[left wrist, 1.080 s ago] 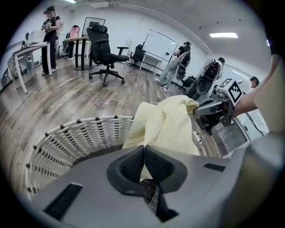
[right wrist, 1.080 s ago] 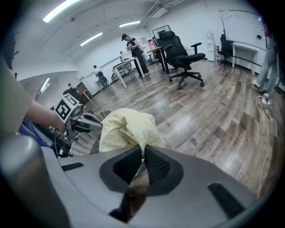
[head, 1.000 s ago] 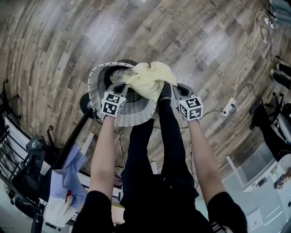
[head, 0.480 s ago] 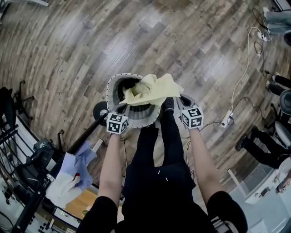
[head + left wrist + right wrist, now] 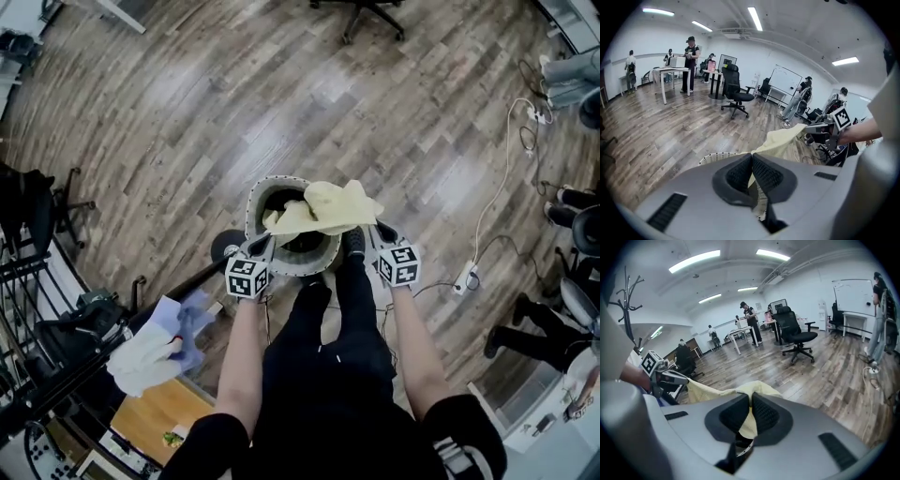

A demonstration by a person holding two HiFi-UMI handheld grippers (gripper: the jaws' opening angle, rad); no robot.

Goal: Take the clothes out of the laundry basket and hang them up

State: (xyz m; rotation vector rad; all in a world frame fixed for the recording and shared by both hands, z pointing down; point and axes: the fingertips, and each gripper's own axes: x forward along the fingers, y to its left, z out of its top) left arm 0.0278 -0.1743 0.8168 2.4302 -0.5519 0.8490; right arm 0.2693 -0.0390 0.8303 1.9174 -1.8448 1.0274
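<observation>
The garment (image 5: 330, 207), a pale yellow piece of soft, thin cloth, hangs stretched between the two tongs directly above the laundry basket (image 5: 317, 264). It sags into loose folds in the middle, and one rumpled corner droops toward the basket's mouth. The left tongs (image 5: 751, 157) are closed on one edge of it: the black, ribbed pads meet at their tips with a strip of yellow fabric pinched between them. The right tongs (image 5: 751, 398) are clamped the same way on the opposite edge, with cloth spilling out below the pads.

The basket is round and tapers downward. Its wall is a white openwork mesh, and its inside is dark (whether more clothes lie at the bottom is hard to make out). It stands on the floor (image 5: 187, 122), which is made of long wood-grain planks in mixed brown and grey with a dull sheen, just ahead of the person's black trouser legs.

Each of the tongs has a smooth grey plastic body and carries a cube (image 5: 247, 277) printed with black-and-white squares.

Off to the left, a white cloth and a lilac cloth (image 5: 155, 345) hang on a dark metal rack. A black swivel chair (image 5: 734, 90) stands farther back on the planks.
</observation>
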